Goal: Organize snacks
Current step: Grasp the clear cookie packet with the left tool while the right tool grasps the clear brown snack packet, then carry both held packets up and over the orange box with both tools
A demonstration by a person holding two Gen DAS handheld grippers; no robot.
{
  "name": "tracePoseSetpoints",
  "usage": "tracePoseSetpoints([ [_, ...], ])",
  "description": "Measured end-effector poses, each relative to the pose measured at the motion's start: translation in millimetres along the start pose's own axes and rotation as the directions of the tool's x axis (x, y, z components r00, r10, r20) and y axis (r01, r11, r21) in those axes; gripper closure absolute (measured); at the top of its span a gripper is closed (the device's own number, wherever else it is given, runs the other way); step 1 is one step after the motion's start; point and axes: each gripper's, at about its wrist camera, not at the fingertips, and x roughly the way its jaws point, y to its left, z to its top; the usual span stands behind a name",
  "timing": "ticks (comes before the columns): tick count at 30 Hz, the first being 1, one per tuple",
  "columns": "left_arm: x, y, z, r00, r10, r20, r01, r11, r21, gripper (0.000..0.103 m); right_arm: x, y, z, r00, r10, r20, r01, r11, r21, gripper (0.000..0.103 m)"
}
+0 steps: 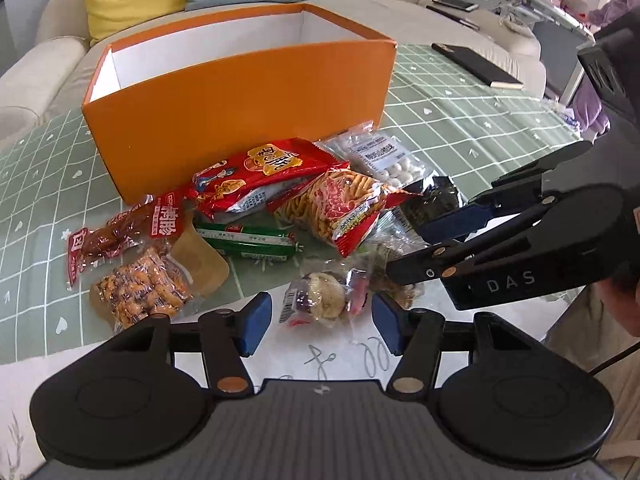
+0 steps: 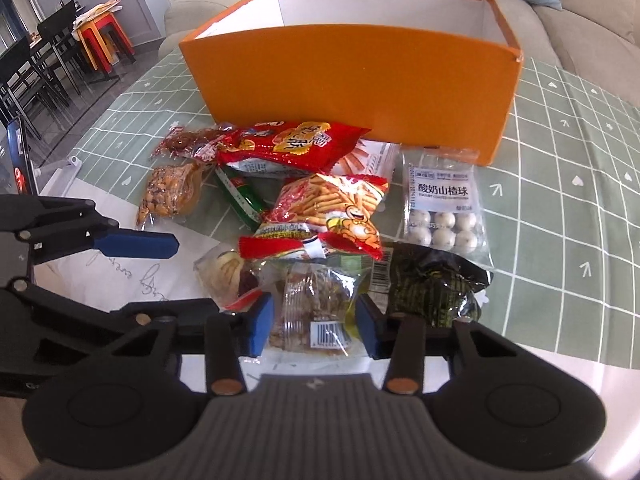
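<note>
A: Where do our two grippers sit over the snacks?

B: In the right wrist view, low centre, the right gripper (image 2: pixel 314 328) straddles a clear plastic packet of brown nut brittle (image 2: pixel 314 308). Its blue pads (image 2: pixel 260 330) flank the packet's two sides, half open; we cannot tell whether they press on the wrapper yet. The packet's long axis runs away from us, along the fingers.

A: And the left?

B: The left gripper (image 1: pixel 318 326), bottom centre of its own view, stands wide and holds nothing. A small clear wrapped pastry (image 1: pixel 324 294) lies just beyond its fingertips, between them.

A: Where do the snacks go?

B: We judge into the open orange cardboard box (image 2: pixel 352 80), upper centre in both views, behind the pile on the green checked tablecloth (image 2: pixel 560 152).

A: What does one view add?

B: The left view shows the right gripper from the side at its right edge, over the pile. The right view alone shows the barcode label on the brittle and the dark green foil packet (image 2: pixel 434 292) just right of it.
</note>
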Motion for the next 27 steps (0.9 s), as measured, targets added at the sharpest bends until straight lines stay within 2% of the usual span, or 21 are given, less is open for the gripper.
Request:
tracePoseSetpoints([
  [3, 5.4, -1.9, 2.8, 1.000, -0.006, -0.004, 0.006, 1.000, 0.024, 0.035, 3.1, -0.3, 0.4, 1.000, 0.010, -0.003, -0.010, 1.000, -0.001, 0.064],
  [5, 9.3, -2.9, 4.0, 1.000, -0.007, -0.009, 0.008, 0.999, 0.037, 0.035, 1.7, -0.6, -0.3, 1.000, 0.019, -0.007, -0.019, 1.000, -0.008, 0.072],
  [12, 21.4, -9.1, 7.6, 1.000, 0.012, -0.018, -0.010, 0.996, 0.083, 0.036, -6.5, -9.7, -8.4, 0.999, 0.022, -0.031, -0.022, 1.000, 0.012, 0.072],
  [15, 26.8, -10.8, 8.2, 0.999, 0.036, -0.034, -0.033, 0.996, 0.086, 0.043, -11.1, -7.6, -11.3, 0.999, 0.024, -0.025, -0.024, 1.000, -0.001, 0.071],
  [18, 27.9, -9.8, 6.5, 0.997, 0.064, -0.045, -0.060, 0.996, 0.070, 0.051, -16.1, -2.1, -14.3, 1.000, 0.020, -0.016, -0.020, 0.999, -0.033, 0.070],
  [20, 24.6, -8.2, 5.1, 0.996, 0.070, -0.052, -0.068, 0.997, 0.046, 0.052, -19.9, 1.2, -17.1, 1.000, 0.021, -0.005, -0.022, 0.998, -0.056, 0.066],
  [24, 16.8, -1.0, -1.1, 0.993, 0.085, -0.076, -0.087, 0.996, -0.022, 0.052, -27.1, 17.2, -22.3, 0.999, -0.006, 0.041, 0.012, 0.987, -0.159, 0.066],
  [27, 9.9, -0.6, -8.0, 0.993, 0.082, -0.086, -0.086, 0.996, -0.036, 0.052, -25.4, 28.8, -22.7, 0.997, -0.041, 0.063, 0.054, 0.972, -0.228, 0.066],
])
